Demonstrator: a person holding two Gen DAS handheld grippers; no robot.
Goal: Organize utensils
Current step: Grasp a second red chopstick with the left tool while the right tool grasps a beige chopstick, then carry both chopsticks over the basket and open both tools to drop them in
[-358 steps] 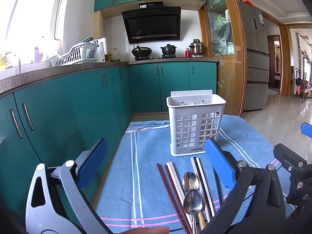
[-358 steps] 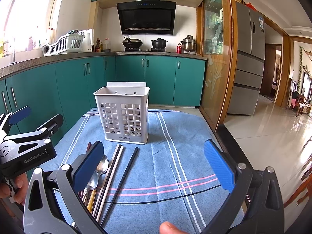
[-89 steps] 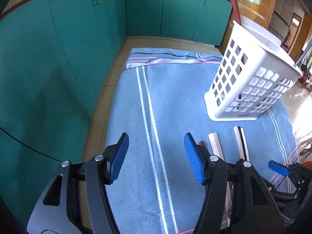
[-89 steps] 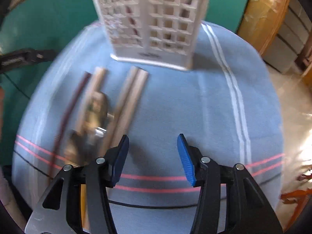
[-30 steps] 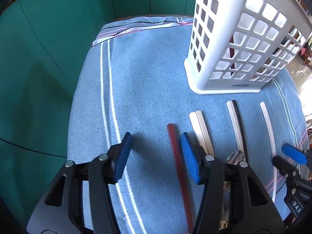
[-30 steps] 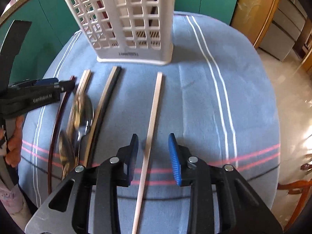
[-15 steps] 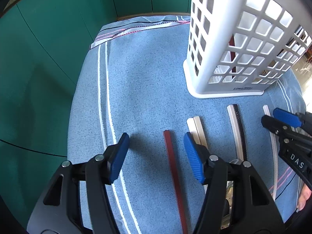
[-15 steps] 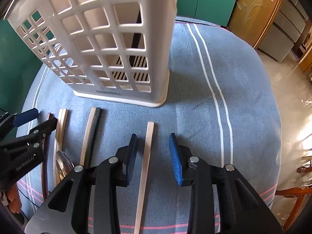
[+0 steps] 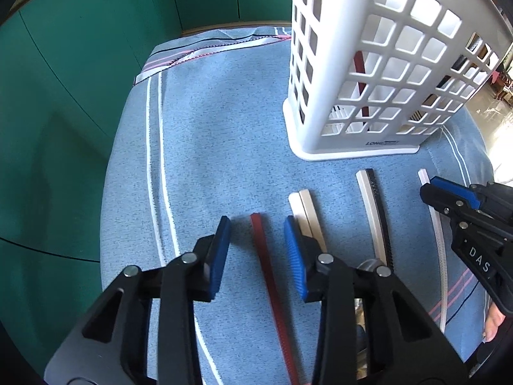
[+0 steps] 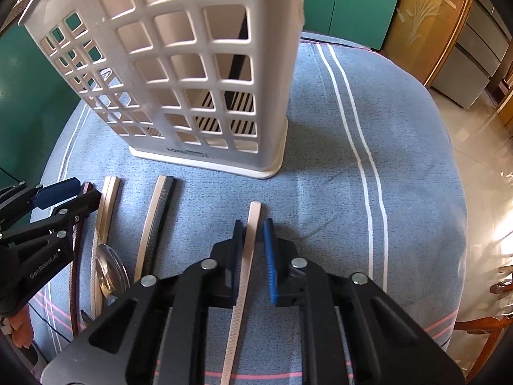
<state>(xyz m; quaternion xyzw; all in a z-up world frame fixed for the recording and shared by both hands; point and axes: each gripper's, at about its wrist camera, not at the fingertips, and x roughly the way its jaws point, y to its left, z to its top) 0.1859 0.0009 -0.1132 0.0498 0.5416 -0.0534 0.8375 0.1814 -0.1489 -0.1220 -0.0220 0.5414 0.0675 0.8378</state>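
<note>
A white slotted utensil basket (image 9: 381, 73) stands on the blue cloth and holds a dark red chopstick and a black one. My left gripper (image 9: 256, 250) is open, its pads straddling a dark red chopstick (image 9: 272, 282) on the cloth. My right gripper (image 10: 253, 247) is open with a narrow gap around a white chopstick (image 10: 247, 256), which lies on the cloth; the left pad is near it. The basket (image 10: 179, 73) looms just ahead. A beige pair (image 9: 306, 215), a white-and-black pair (image 9: 373, 211) and a spoon (image 10: 110, 272) lie between.
The blue striped cloth (image 9: 218, 134) covers a small table with teal cabinets (image 9: 64, 64) close on the left. Tiled floor (image 10: 481, 134) drops off on the right. Each gripper shows in the other's view, the right one (image 9: 474, 218) and the left one (image 10: 41, 224).
Both grippers have moved forward and down toward the cloth. The right jaws have narrowed around the white chopstick; the left jaws now straddle the dark red chopstick.
</note>
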